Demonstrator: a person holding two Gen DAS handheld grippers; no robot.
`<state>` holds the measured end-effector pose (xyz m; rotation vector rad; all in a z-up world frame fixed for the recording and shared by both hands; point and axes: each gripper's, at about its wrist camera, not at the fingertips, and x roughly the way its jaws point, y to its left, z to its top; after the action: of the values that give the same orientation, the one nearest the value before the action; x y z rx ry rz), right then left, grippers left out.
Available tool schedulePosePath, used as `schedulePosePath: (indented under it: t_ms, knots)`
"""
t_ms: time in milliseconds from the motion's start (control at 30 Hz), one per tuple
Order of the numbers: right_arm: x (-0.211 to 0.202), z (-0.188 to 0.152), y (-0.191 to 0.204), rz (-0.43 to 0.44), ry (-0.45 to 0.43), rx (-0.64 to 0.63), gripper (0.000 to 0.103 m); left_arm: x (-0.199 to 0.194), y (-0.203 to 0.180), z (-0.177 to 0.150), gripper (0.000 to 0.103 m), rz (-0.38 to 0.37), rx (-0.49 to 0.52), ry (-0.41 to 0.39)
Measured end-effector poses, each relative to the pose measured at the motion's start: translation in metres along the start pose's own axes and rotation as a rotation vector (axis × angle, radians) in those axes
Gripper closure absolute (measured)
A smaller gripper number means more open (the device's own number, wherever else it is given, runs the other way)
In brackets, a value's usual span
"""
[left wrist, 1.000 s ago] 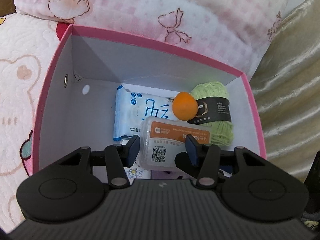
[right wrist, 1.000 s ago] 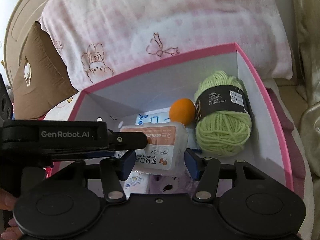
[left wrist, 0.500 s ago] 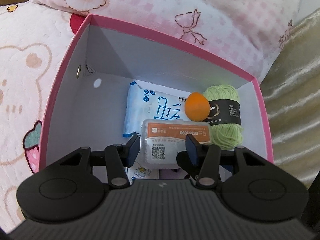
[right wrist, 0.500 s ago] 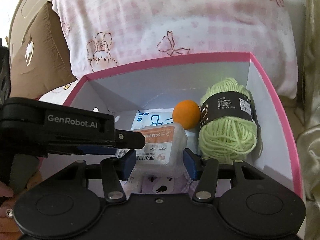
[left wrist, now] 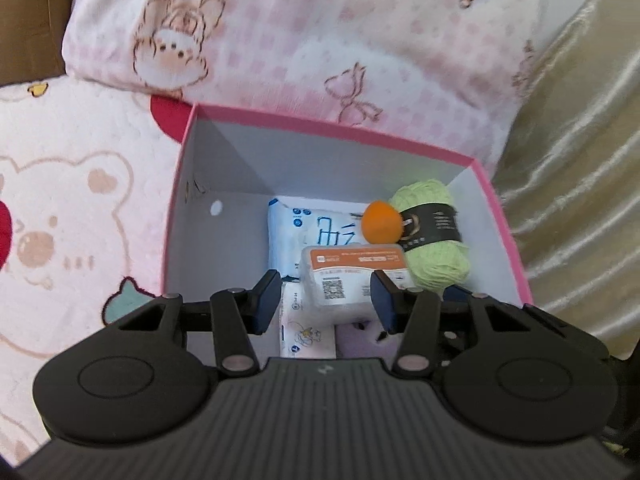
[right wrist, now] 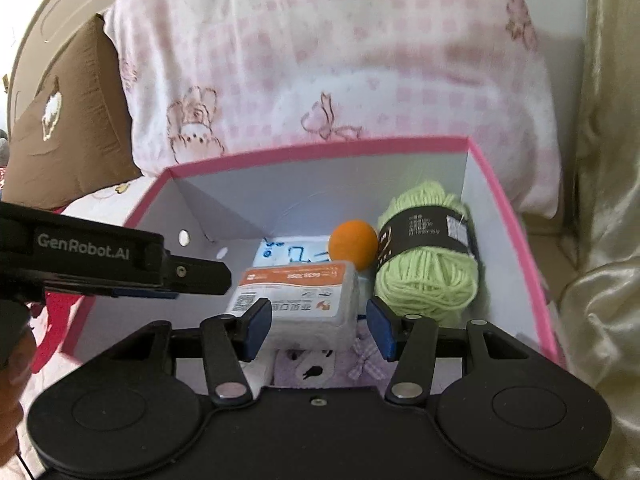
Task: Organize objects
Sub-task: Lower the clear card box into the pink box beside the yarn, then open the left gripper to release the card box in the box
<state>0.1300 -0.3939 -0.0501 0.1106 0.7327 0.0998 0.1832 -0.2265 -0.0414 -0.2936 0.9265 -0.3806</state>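
Note:
A pink-rimmed box (left wrist: pixel 332 122) (right wrist: pixel 312 146) stands on the bed. In it lie a clear case with an orange label (left wrist: pixel 352 276) (right wrist: pixel 300 300), an orange ball (left wrist: pixel 381 222) (right wrist: pixel 354 238), a green yarn skein (left wrist: pixel 434 232) (right wrist: pixel 430 268), a blue-white wipes pack (left wrist: pixel 300 234) (right wrist: pixel 288 252) and a purple plush (right wrist: pixel 308 368). My left gripper (left wrist: pixel 325 303) is open and empty above the box's near edge. My right gripper (right wrist: pixel 318 327) is open and empty, hovering over the case. The left gripper's body (right wrist: pixel 100 258) shows at left in the right wrist view.
A pink checked pillow (left wrist: pixel 320 32) (right wrist: pixel 340 60) lies behind the box. A brown cushion (right wrist: pixel 68 128) sits at the left. A bear-print bedspread (left wrist: pixel 72 208) lies left of the box. Shiny beige fabric (left wrist: pixel 576 140) (right wrist: pixel 604 240) lies at the right.
Both grippers have pulled back and up from the box, so it looks smaller and farther. Both stayed open. The objects in the box have not moved.

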Motion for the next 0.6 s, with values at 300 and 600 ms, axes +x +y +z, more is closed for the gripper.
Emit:
schedulePosePath:
  t_ms: [300,600]
  knots:
    - [-0.043,0.001,0.033,0.029,-0.013,-0.044,0.043,-0.053,-0.008,-0.004,0.056,0.002,0.039,-0.028]
    - [-0.084,0.001,0.055,0.043,-0.002,-0.082,0.043,-0.111,0.005,-0.011,0.056,0.064,0.048,-0.021]
